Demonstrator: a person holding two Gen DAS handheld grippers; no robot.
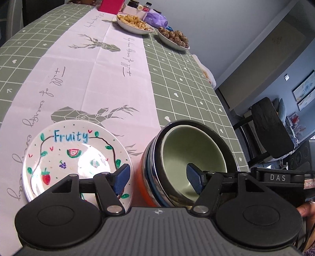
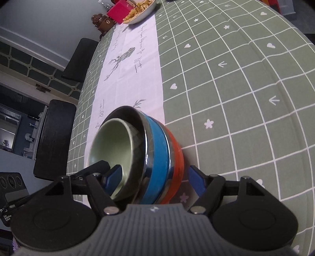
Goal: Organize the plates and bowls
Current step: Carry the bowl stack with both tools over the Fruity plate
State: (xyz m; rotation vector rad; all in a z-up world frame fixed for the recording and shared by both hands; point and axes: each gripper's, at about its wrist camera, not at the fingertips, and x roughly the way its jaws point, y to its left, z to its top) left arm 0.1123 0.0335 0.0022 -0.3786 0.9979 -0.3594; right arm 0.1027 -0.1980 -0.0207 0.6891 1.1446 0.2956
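Note:
A stack of nested bowls stands on the table: an orange bowl [image 1: 142, 177] at the bottom, a blue bowl [image 2: 158, 157] and a steel one above it, and a pale green bowl [image 1: 194, 149] inside. A white plate [image 1: 65, 157] painted with fruit and the word "Fruity" lies to the left of the stack. My left gripper [image 1: 158, 178] is open, one finger over the plate's rim and the other inside the green bowl. My right gripper [image 2: 155, 177] is open, its fingers either side of the stack's wall, one inside the green bowl [image 2: 112, 145], one outside the orange bowl [image 2: 177, 157].
The table has a green checked cloth [image 1: 177, 78] with a white runner [image 1: 88, 69]. Two dishes of food [image 1: 135, 24] [image 1: 174, 38], a pink box [image 1: 109, 6] and jars stand at the far end. Black chairs [image 2: 55, 137] [image 1: 269, 128] stand beside the table.

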